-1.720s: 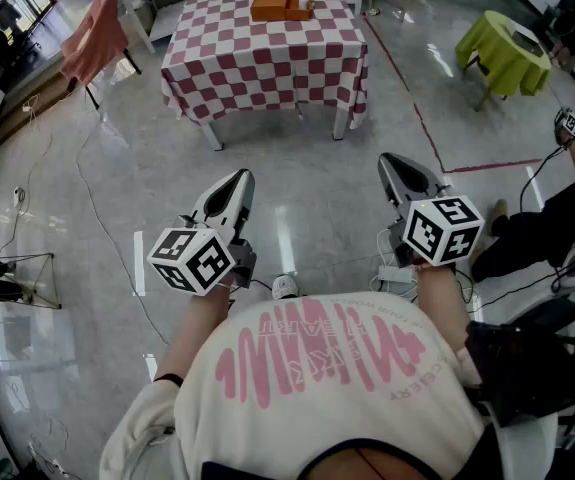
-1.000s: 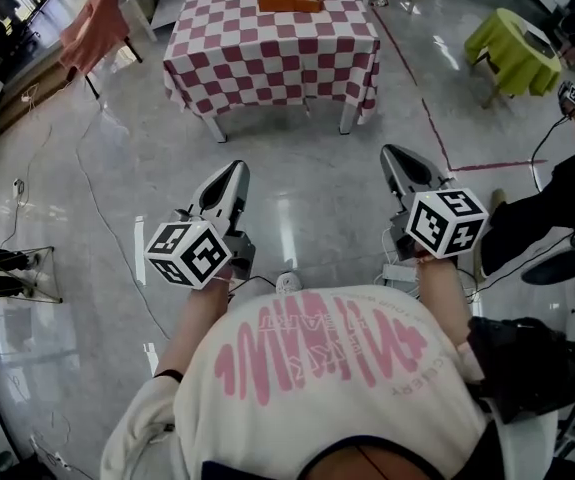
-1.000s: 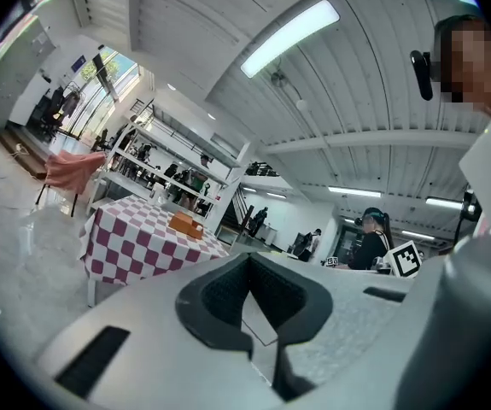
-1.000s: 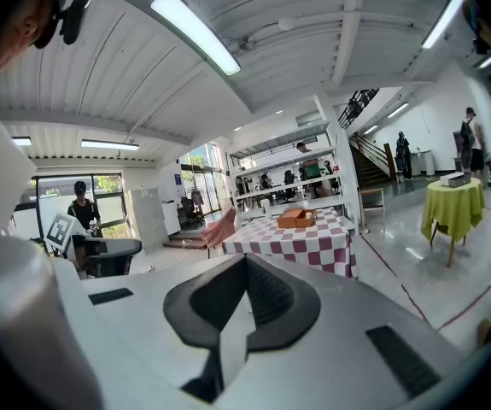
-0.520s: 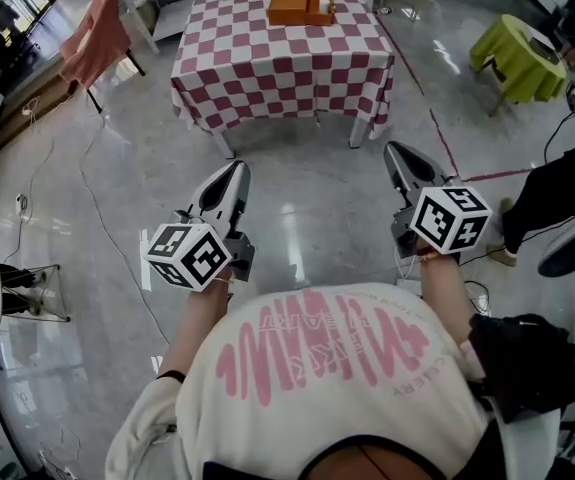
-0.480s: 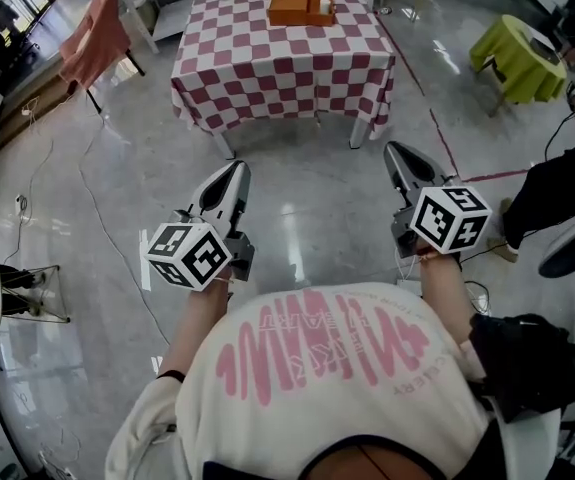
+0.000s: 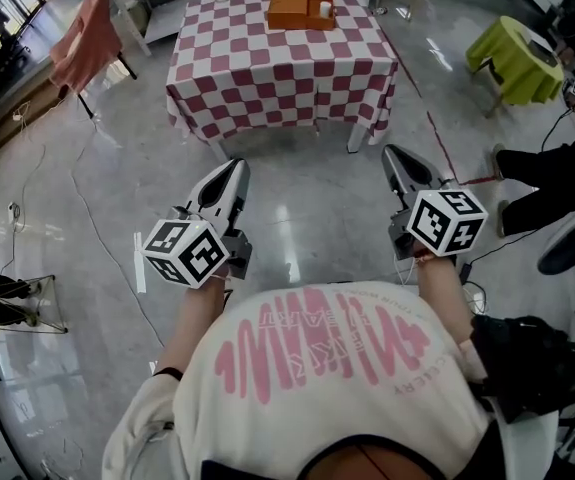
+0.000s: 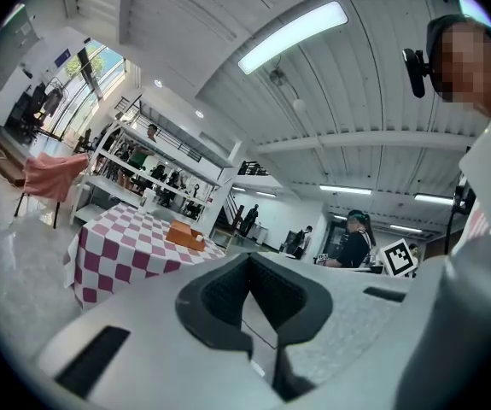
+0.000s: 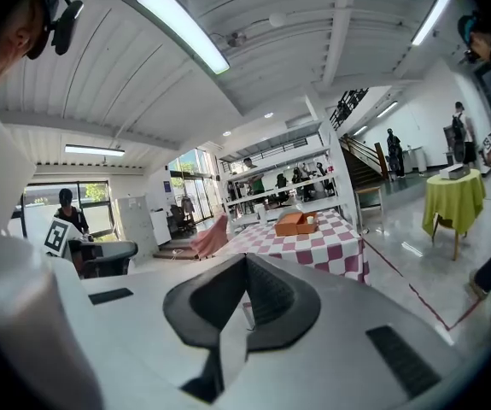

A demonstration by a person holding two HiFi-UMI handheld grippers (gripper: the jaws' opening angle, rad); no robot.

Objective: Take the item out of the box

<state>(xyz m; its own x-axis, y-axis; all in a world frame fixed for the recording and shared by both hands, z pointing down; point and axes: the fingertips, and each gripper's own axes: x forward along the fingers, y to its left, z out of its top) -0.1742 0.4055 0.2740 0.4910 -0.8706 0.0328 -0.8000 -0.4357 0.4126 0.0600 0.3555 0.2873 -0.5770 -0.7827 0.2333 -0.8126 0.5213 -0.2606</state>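
1. The glossy grey floor point(image 7: 297, 183) fills most of the head view, with a thin cable trailing across it at the left
2. The person's cream shirt point(image 7: 317, 368) with pink print takes up the bottom of that view, both forearms reaching forward
3. A table point(image 7: 282, 63) draped in a red-and-white checked cloth stands well ahead of the grippers, past open floor
4. A round table under a lime-green cover point(image 7: 507, 53) sits off to the right, and a pink cloth point(image 7: 79, 40) hangs over a chair to the left
5. The left gripper point(image 7: 235, 166) is held out over the floor, its marker cube point(image 7: 187, 253) near the wrist; in the left gripper view its fingers are pressed together at the tips with nothing between them
6. The right gripper point(image 7: 395, 155) is level with it and well apart from it, with its own marker cube point(image 7: 445, 223); in the right gripper view its fingers likewise meet at the tips, empty
7. The orange box point(image 7: 285, 6) rests open at the far edge of the checked table, well away from both grippers
8. The item point(image 7: 324, 9), small and white, lies inside the right-hand part of the box; too small to tell what it is
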